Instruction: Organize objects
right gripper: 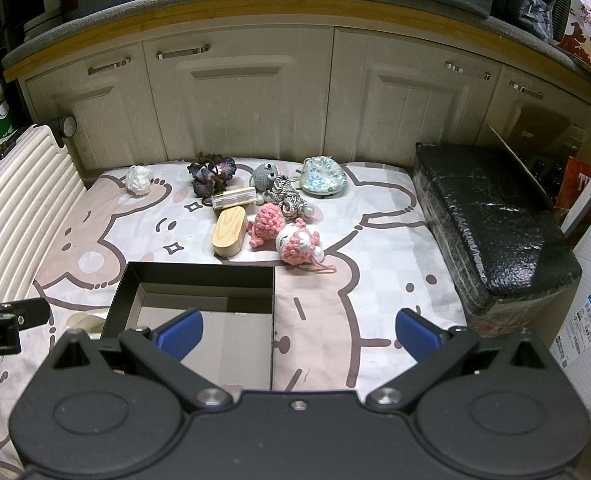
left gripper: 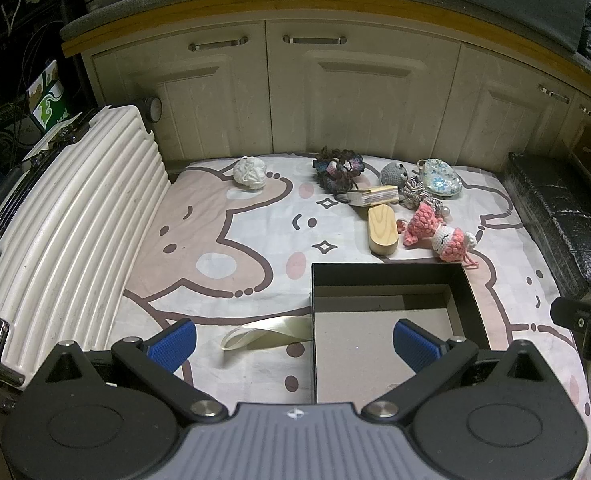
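Note:
A black open box (left gripper: 467, 292) (right gripper: 199, 276) with a grey floor sits empty on the cartoon-print cloth. Beyond it lie small items: a wooden oval case (left gripper: 382, 230) (right gripper: 229, 231), a pink crochet doll (left gripper: 439, 232) (right gripper: 291, 236), a clear rectangular case (left gripper: 373, 195) (right gripper: 233, 198), a dark crochet flower (left gripper: 337, 170) (right gripper: 210, 174), a grey crochet toy (left gripper: 391, 173) (right gripper: 264, 175), a floral pouch (left gripper: 441, 179) (right gripper: 322, 176) and a white knitted ball (left gripper: 250, 173) (right gripper: 138, 179). My left gripper (left gripper: 293, 340) is open above the box's left wall. My right gripper (right gripper: 299, 332) is open above the box's right wall. Both are empty.
A white ribbed suitcase (left gripper: 67, 232) (right gripper: 19, 192) lies along the left. A black wrapped block (left gripper: 563, 216) (right gripper: 491, 224) stands at the right. Cream cabinet doors (left gripper: 355, 92) close off the back. A cream ribbon loop (left gripper: 263, 332) trails from the box's left side.

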Motion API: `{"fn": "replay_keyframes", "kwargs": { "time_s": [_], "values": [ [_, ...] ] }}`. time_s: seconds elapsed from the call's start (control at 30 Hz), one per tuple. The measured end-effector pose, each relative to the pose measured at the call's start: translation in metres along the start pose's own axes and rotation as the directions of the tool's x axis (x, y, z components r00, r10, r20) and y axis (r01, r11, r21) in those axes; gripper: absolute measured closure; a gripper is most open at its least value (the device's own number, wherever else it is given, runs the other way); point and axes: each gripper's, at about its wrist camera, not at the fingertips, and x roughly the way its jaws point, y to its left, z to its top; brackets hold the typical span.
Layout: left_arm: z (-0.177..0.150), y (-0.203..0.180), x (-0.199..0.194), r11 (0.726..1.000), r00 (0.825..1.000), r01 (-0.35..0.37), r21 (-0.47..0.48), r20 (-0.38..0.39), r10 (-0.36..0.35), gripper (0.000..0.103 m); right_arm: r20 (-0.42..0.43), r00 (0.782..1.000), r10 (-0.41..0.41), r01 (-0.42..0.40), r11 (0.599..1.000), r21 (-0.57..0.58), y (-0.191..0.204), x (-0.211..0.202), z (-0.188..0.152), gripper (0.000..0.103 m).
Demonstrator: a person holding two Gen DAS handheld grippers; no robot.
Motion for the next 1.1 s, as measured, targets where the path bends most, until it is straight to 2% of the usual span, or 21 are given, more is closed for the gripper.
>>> {"fn": "replay_keyframes", "kwargs": {
  "time_s": [1.1],
  "values": [
    [0.0003, 0.0, -0.0001, 1.0, 1.0, -0.013, -0.016, -0.001, 0.013, 0.0, -0.001, 1.0, 0.001, -0.001, 1.0, 0.0, 0.0001, -0.0005, 0.0018, 0.0]
  ]
}}
